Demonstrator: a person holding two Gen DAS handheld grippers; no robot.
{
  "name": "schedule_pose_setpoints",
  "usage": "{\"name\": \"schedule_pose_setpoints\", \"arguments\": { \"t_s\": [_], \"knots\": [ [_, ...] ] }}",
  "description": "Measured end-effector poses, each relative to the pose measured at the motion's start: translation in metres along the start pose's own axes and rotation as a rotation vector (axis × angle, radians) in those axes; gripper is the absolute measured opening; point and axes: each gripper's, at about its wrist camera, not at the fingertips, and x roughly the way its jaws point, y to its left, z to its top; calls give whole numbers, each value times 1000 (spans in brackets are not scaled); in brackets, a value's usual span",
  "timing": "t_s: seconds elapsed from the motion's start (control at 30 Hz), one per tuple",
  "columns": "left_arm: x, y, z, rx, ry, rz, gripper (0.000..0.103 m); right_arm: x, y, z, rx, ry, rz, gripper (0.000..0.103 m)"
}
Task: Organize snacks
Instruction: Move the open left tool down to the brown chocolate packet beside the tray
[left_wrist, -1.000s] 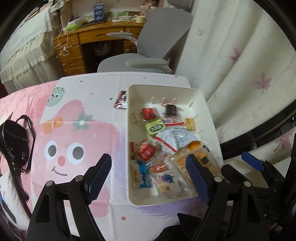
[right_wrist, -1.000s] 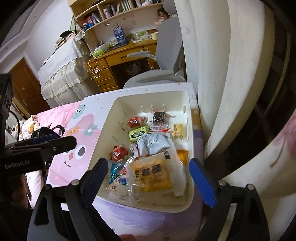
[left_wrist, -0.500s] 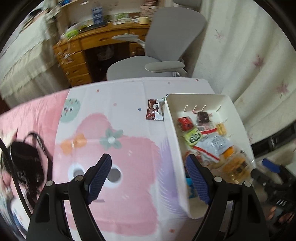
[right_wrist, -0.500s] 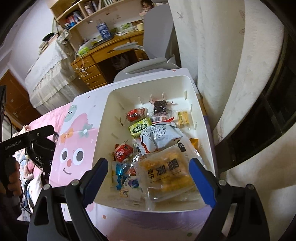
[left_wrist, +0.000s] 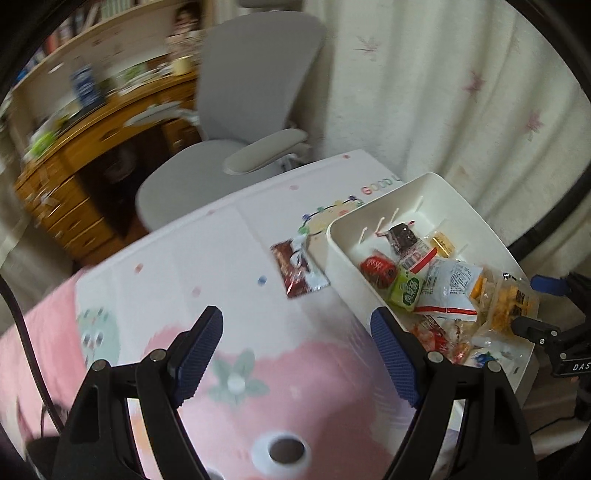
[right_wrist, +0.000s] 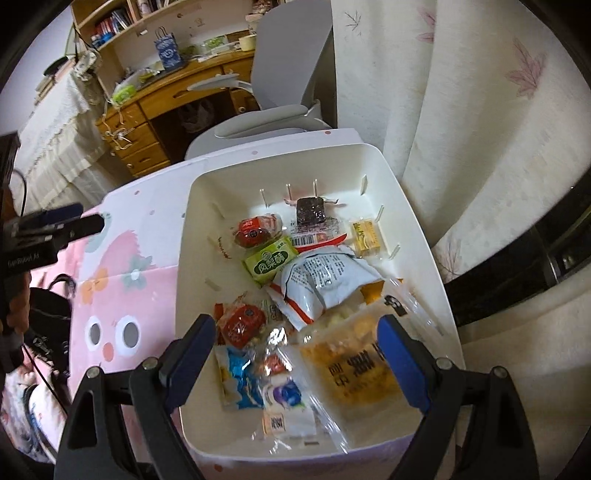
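Hovering both tools, you hold nothing. Your right gripper (right_wrist: 295, 354) hangs wide open above the white bin (right_wrist: 424, 251), where most snacks lie heaped. Your left gripper (left_wrist: 295, 354), also spread wide and empty, faces the cartoon tablecloth (left_wrist: 229, 258) near the brown packet (left_wrist: 295, 269) lying outside the bin, probably the stray; blur hides its label.

The left wrist view looks steeply down between the fingers of its hand-held gripper (left_wrist: 295, 354) onto the pink-patterned bench (left_wrist: 221, 258), with the white box (left_wrist: 343, 236) off to its right. The right wrist view hangs close above that same box (right_wrist: 184, 258), facing down into it. Both take in the box, the grey chair (left_wrist: 258, 74) and the wooden desk (right_wrist: 177, 96) beyond.
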Motion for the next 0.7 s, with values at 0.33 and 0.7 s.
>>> {"name": "schedule_pose_setpoints", "arguments": {
  "t_s": [0.33,0.7],
  "knots": [
    [72,24,26,216,-31,-200,71,32,30,17,-42,46,-124,90],
    [139,29,33,380,-20,-304,71,72,36,36,-57,107,-287,90]
  ]
}}
